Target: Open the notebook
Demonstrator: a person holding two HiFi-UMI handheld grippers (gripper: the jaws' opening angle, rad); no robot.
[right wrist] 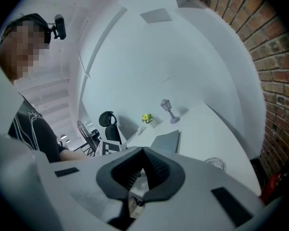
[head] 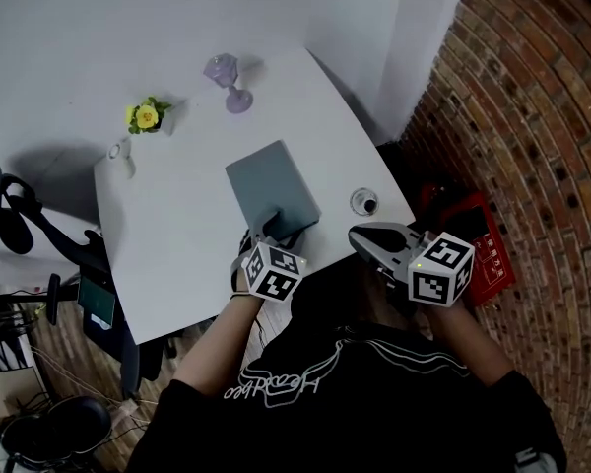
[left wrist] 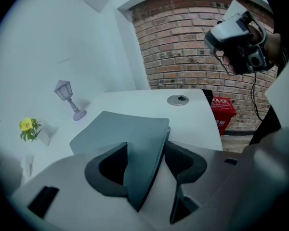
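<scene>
Listing, head view: white table; grey notebook lies closed at centre. Left gripper at notebook's near edge; right gripper near-right, apart from the notebook. Far left: small white pot w/ yellow flower in it. Purple lamp figurine far centre. Round grommet just right of notebook. Red crate on floor at right; contents can't tell.
Left gripper view: jaws wide apart, notebook's near edge between them, not clamped.
Right gripper view: jaws drawn together, nothing held; notebook on table beyond.
</scene>
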